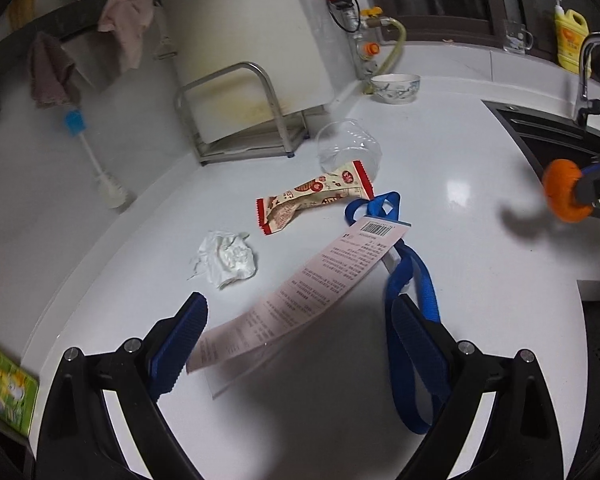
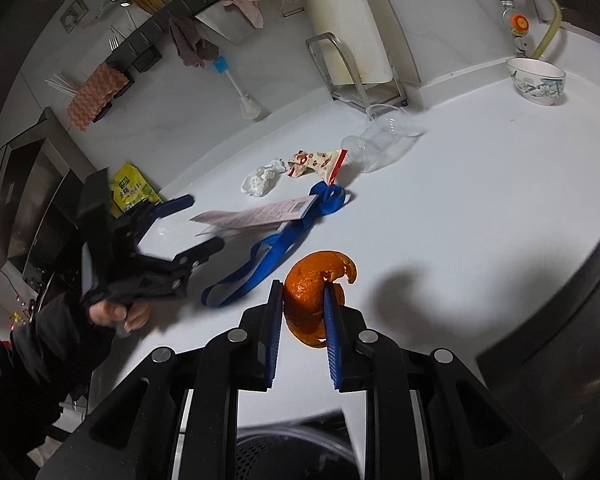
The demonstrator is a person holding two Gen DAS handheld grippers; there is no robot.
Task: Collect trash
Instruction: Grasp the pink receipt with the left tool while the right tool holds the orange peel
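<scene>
My right gripper (image 2: 303, 286) is shut on a curl of orange peel (image 2: 306, 300) and holds it above the white counter (image 2: 480, 208). In the left wrist view the peel (image 1: 562, 190) hangs at the right edge. My left gripper (image 1: 298, 320) is open and low over the counter. A pink receipt (image 1: 300, 296) reaches between its fingers without being pinched, and a blue strap (image 1: 414, 276) lies by the right finger. Beyond them lie a crumpled tissue (image 1: 228, 256), a red-and-cream snack wrapper (image 1: 316, 196) and a tipped clear plastic cup (image 1: 348, 148). The right wrist view shows the left gripper (image 2: 207, 221) held by a hand.
A patterned bowl (image 1: 396, 88) stands at the back, near a metal rack (image 1: 240, 112) against the wall. A sink (image 1: 552, 140) with a faucet (image 1: 588, 72) and a yellow soap bottle (image 1: 570, 36) is at the right. A yellow-green packet (image 2: 132, 192) lies left. A dark mesh bin (image 2: 292, 452) sits below the counter edge.
</scene>
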